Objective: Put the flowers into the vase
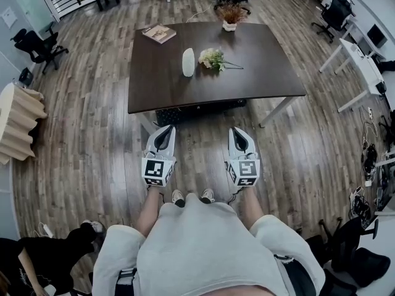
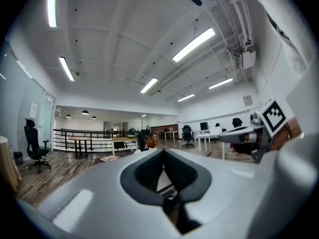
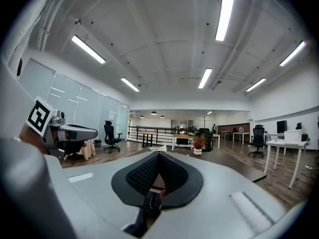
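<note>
On the table [image 1: 265, 73] the vase [image 1: 188, 62] stands just left of the flowers [image 1: 213, 58], a book [image 1: 159, 34] and potted plant [image 1: 230, 15] behind them.

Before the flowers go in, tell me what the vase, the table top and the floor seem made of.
Vase: plain white, smooth, matte; likely ceramic, possibly plastic.
Table top: dark brown, even, low sheen; wood veneer or laminate, can't tell.
Floor: grey-brown planks with seams and grain; wood or wood-look laminate.

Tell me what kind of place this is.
Probably an open-plan office: black swivel chairs stand on the wood floor, white desks line one side, and long strip lights run across the ceiling.
</note>
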A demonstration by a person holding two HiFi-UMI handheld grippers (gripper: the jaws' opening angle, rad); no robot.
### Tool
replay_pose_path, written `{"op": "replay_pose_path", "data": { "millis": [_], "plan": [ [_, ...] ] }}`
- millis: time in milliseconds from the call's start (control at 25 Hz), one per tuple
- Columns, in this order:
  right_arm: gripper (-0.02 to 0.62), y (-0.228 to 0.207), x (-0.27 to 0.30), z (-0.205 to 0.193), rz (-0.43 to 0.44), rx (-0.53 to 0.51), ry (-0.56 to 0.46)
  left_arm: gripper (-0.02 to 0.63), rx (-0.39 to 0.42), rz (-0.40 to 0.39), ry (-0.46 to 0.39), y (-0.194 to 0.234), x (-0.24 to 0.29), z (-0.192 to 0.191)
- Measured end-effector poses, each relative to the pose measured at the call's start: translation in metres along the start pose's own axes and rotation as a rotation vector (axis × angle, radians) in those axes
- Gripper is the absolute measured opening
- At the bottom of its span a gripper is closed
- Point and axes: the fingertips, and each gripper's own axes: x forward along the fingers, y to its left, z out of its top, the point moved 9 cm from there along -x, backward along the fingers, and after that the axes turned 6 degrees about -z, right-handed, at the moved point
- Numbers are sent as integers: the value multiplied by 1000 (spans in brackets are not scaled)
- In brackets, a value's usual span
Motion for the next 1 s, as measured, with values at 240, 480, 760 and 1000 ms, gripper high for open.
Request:
{"op": "replay_pose_path", "data": {
  "millis": [240,480,760,1000],
  "plan": [
    [-3,-26,0,-4,21,31,12,11,5,19,3,-18,11,2],
    [-3,-53,-1,-11,45,11,7,11,19,40,-3,-39,25,2],
    [-3,-72,2,-19,56,25,8,11,15,57,8,-52,38,-3],
    [-3,-85,12,-18,71,34,3,11,13,56,2,-56,55,2]
  ]
}}
